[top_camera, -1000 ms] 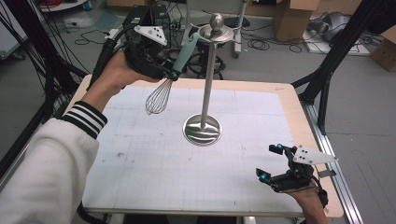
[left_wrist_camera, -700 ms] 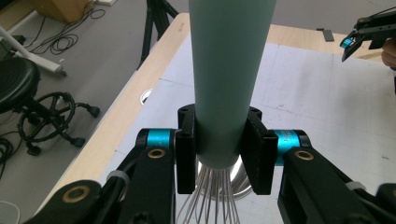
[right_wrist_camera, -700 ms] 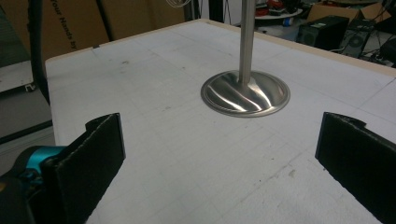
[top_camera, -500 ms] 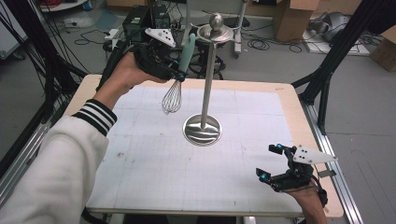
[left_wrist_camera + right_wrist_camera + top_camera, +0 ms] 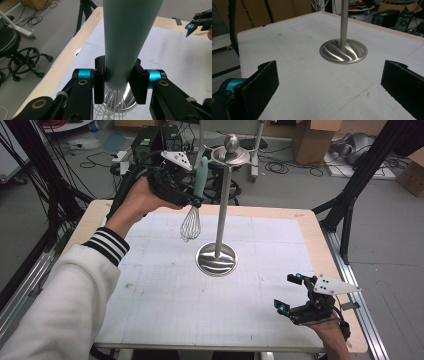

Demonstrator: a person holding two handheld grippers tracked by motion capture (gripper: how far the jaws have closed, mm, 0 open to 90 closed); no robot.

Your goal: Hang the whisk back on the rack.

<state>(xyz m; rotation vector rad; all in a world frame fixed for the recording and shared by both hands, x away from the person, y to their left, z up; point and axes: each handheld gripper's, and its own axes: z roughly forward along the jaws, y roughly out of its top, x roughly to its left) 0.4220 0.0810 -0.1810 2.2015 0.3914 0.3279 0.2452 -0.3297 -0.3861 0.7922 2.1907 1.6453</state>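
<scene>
Your left gripper [image 5: 196, 195] clamps the whisk [image 5: 192, 215] by its handle, wires hanging below, stand [image 5: 218, 255] just beside; right gripper [image 5: 295, 292] open, empty, stand base ahead.

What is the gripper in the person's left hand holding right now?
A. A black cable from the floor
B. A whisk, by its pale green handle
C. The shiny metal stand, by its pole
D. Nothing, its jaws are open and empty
B. The left gripper has both black jaws pressed on the pale green handle of the whisk, whose wire loops hang above the table beside the metal stand.
</scene>
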